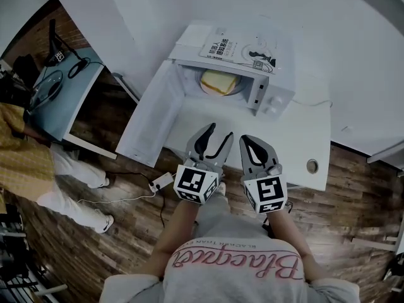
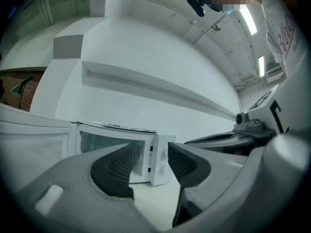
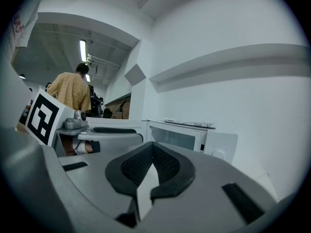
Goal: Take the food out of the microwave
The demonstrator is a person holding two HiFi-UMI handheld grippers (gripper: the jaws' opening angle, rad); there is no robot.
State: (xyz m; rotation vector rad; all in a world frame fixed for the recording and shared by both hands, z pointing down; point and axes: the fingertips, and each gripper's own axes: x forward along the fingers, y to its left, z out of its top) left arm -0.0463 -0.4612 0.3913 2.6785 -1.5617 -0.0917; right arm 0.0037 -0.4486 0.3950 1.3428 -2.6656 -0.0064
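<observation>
food [image 1: 218,82]: pale yellow slab on plate [image 1: 236,87] inside open microwave [image 1: 273,95], well ahead of both claws; likely light, soft, crushable, so lift by plate rim; left gripper [image 1: 216,136] jaws apart, empty; right gripper [image 1: 255,145] jaws together, empty.

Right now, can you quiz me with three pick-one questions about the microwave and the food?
1. Where is the food? A on the floor; B inside the microwave; C in a drawer.
2. What colour is the food? A yellow; B green; C blue.
3. The microwave's door is: A shut; B swung open; C missing.

Answers: B, it shows inside the open cavity in the head view; A, it looks pale yellow; B, the door stands out to the left of the opening.
</observation>
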